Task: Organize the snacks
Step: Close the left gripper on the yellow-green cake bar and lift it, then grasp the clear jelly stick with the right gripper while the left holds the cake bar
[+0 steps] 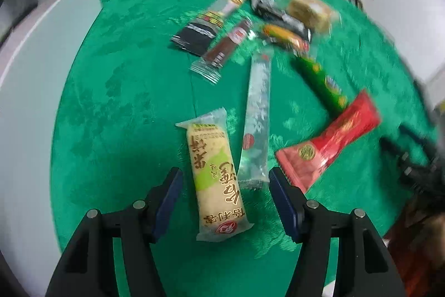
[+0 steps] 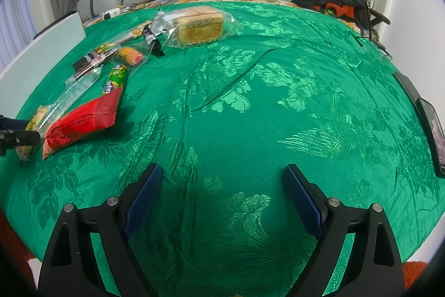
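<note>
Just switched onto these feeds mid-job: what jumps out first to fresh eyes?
The shiny green brocade cloth fills both views. In the left wrist view, the open left tongs frame a cream-and-green rice cracker packet, with a long clear stick packet and a bright red foil packet beside it to the right. The open right tongs hang over bare cloth, snacks clustered far left, a clear-wrapped yellow cake farthest back.
</note>
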